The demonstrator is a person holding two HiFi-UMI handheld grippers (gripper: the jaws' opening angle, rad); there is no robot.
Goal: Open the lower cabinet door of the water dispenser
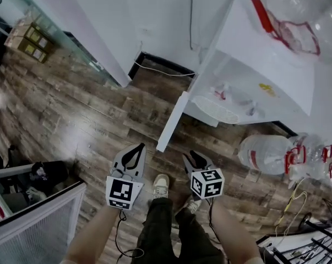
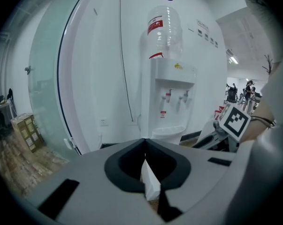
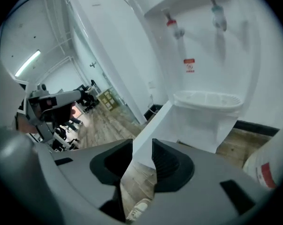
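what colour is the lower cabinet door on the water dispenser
Plain white. The lower cabinet door shows best in the head view, standing open.

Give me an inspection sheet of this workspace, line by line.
Surface: wood-plank floor.
Job's things: water dispenser, bottle on top; lower cabinet door already swung open.
Clutter: spare water jugs on the floor right of the dispenser; cardboard boxes by the glass partition.
Grippers: left tongs shut, holding nothing; right tongs open, nothing between; neither touches the door.
Cables: dark cable down the wall; yellow cable on the floor, far right.
Surroundings: white wall; person's shoe below the tongs.
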